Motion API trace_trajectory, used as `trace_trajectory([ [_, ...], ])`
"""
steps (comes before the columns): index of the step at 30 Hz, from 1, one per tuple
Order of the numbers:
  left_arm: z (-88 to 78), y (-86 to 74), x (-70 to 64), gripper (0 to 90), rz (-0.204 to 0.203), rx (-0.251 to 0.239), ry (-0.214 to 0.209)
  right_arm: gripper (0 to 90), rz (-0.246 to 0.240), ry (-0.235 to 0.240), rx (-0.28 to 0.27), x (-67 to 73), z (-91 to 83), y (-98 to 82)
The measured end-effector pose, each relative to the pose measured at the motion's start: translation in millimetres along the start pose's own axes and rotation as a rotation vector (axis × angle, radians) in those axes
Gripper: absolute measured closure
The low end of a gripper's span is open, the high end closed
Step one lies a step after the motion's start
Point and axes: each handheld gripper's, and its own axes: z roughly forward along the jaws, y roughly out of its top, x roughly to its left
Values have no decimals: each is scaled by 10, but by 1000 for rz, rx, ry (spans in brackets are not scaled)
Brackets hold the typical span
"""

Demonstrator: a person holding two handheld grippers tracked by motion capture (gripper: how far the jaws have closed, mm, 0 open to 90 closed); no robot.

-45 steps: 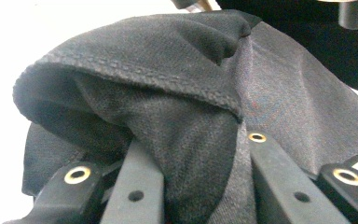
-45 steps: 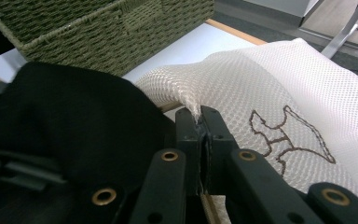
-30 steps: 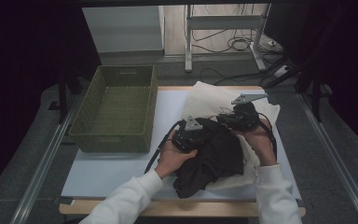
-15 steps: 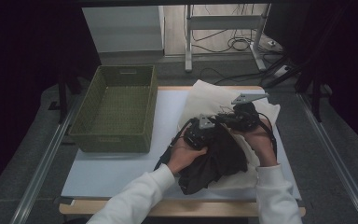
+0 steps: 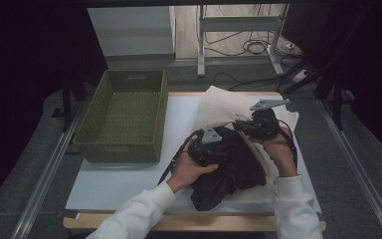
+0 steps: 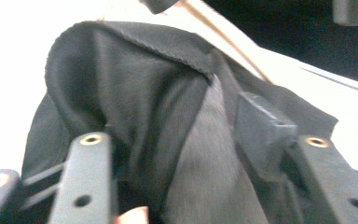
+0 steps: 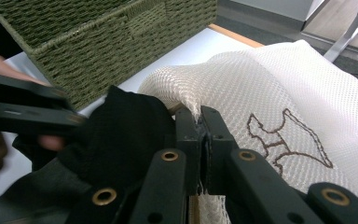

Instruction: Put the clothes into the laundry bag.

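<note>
While the right gripper (image 7: 200,140) is clamped on the mesh laundry bag's (image 7: 279,93) rim, the limp black garment (image 6: 168,140), loose between the left gripper's (image 6: 186,154) just-opened jaws, is best pinched by a bunched fold.

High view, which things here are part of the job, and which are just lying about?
In the job:
dark garment
cream mesh bag
left tongs, open around the garment
right tongs, shut on the bag's edge

Lying about:
green woven basket
cables on the floor
</note>
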Motion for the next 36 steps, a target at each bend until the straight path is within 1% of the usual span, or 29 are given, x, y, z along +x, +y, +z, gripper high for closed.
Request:
trace_trajectory([
  [1,-74,-13,-6,390,-2,-12,-4,871,2,0,-1,-5,0,-2],
  [3,-229,-45,-8,361,-10,-30,-16,871,3,-3,-1,-9,0,-5],
  [4,-309,-65,-6,347,-8,-40,-12,871,3,-2,0,-10,0,-5],
  [6,-463,-117,10,337,3,-51,18,871,3,-4,1,-7,4,-5],
  [8,-586,-186,53,327,11,-44,66,871,1,-5,0,-6,8,-5],
  [9,-625,-225,83,326,11,-37,96,870,0,-6,0,-5,9,-5],
  [10,-651,-264,120,326,4,-30,114,871,0,-6,0,-6,9,-4],
  [11,-662,-301,160,325,-8,-25,124,871,2,-6,1,-4,10,-4],
  [12,-656,-335,199,323,-25,-16,129,871,3,-7,2,-2,11,-2],
  [13,-636,-365,235,322,-41,-3,123,871,2,-7,1,0,13,0],
  [15,-555,-413,286,314,-69,32,99,871,0,-9,2,9,16,7],
  [17,-446,-457,294,311,-88,62,76,870,-3,-11,4,17,19,10],
  [20,-272,-514,255,317,-82,119,63,871,-7,-12,3,19,16,8],
  [23,-150,-548,226,358,-78,141,55,871,-7,-10,3,11,4,2],
  [25,-116,-553,220,426,-70,143,61,870,-6,-8,2,5,-2,-1],
  [28,-95,-555,201,583,-57,146,60,870,-6,-9,1,5,-5,-1],
  [29,-85,-557,195,629,-52,150,52,870,-5,-8,2,8,-6,1],
  [32,-63,-556,190,712,-38,158,40,871,-6,-8,1,12,-6,5],
  [36,-29,-533,193,787,-42,158,29,870,-7,-8,2,15,0,7],
])
